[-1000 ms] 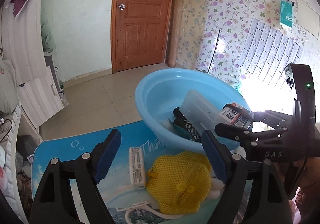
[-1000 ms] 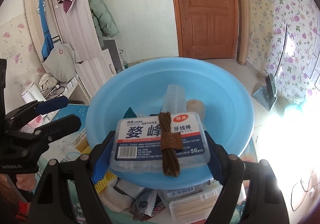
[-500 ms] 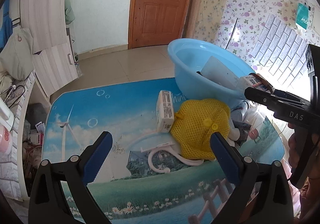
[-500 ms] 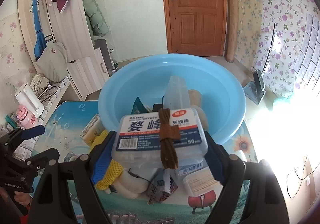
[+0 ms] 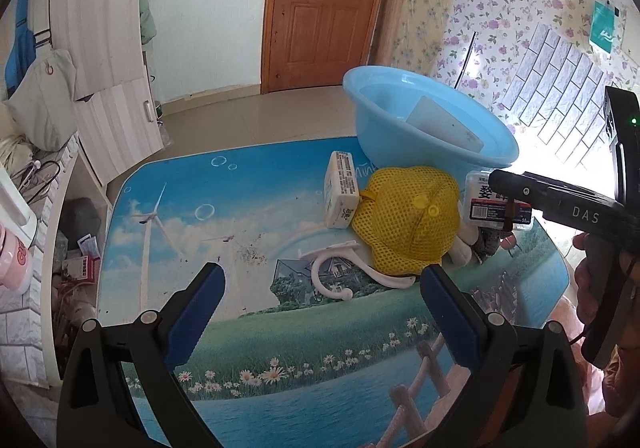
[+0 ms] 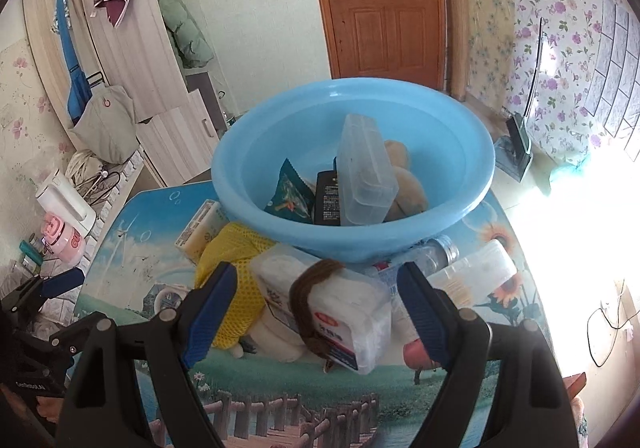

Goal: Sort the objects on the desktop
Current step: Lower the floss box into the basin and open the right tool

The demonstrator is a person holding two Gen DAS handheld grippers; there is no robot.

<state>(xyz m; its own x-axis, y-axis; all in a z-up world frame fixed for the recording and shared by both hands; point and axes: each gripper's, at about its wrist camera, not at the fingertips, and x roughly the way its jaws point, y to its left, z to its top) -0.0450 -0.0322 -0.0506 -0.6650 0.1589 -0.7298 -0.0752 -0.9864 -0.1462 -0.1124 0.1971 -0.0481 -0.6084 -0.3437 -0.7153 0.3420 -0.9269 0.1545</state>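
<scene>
Floss box (image 6: 336, 312), brown band around it, lying tilted on the pile at the table's (image 5: 280, 332) right edge just in front of the basin (image 6: 352, 236), between the spread fingers of the right claw (image 6: 316, 312), long axis running slantwise across the gap; not gripped, as far as can be told. Left claw (image 5: 320, 312) also open, empty, well back over bare printed tabletop, so the right one far nearer. Beyond: tiled floor, wooden door (image 5: 324, 4), floral wallpaper.
</scene>
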